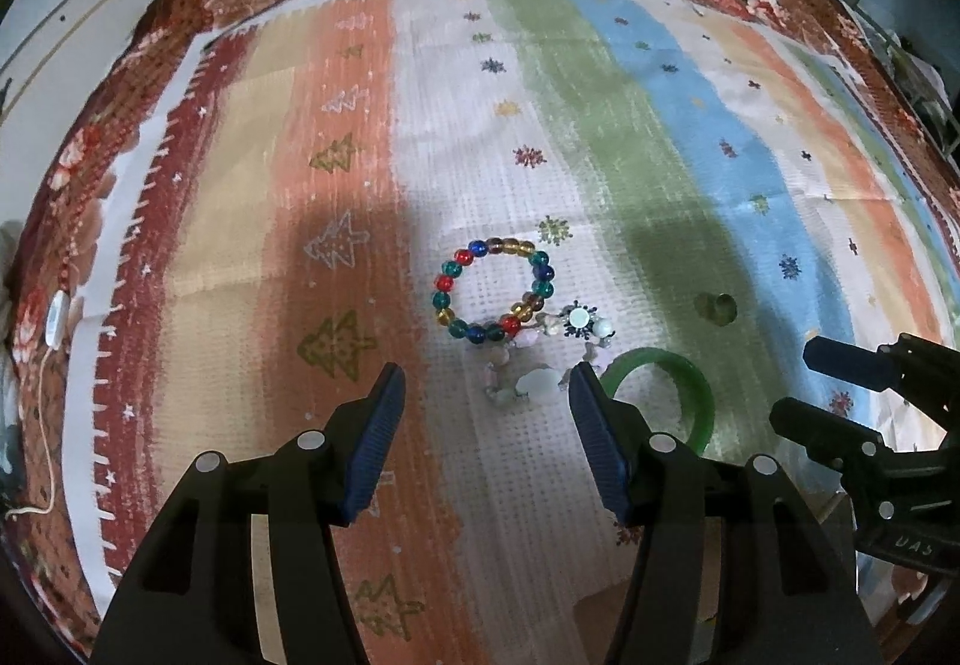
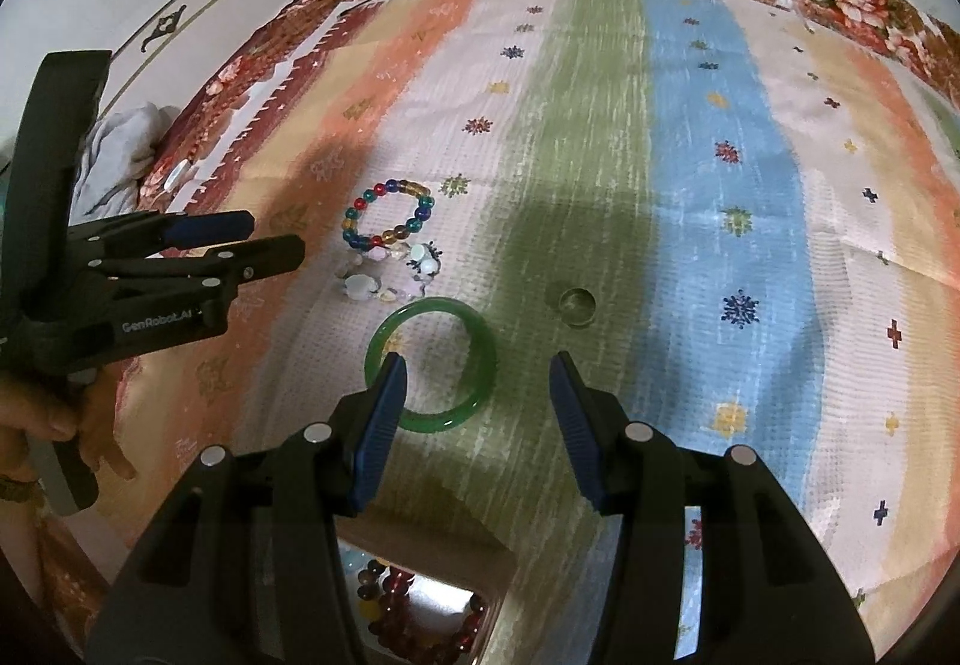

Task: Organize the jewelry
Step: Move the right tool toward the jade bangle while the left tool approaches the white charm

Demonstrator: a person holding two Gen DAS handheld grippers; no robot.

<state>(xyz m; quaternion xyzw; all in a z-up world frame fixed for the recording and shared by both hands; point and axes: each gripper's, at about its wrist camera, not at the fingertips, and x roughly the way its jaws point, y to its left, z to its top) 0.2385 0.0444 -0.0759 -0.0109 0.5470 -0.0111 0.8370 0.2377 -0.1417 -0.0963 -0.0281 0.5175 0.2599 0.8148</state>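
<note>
The spread right tool [image 2: 477, 395] is best lowered squarely astride the green bangle's [image 2: 432, 365] rim, while the left tool [image 1: 486, 401] is held spread.

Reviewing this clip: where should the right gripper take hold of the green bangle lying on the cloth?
The green bangle lies flat, so grip across its near rim from above, one finger inside the hoop, one outside. The right gripper is open just above it; the far rim sits near the pale bracelet.

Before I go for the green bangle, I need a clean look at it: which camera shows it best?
The right wrist view: the whole green bangle shows, only its near-left rim behind a finger. In the left wrist view, the left tongs cover part of its ring.
</note>
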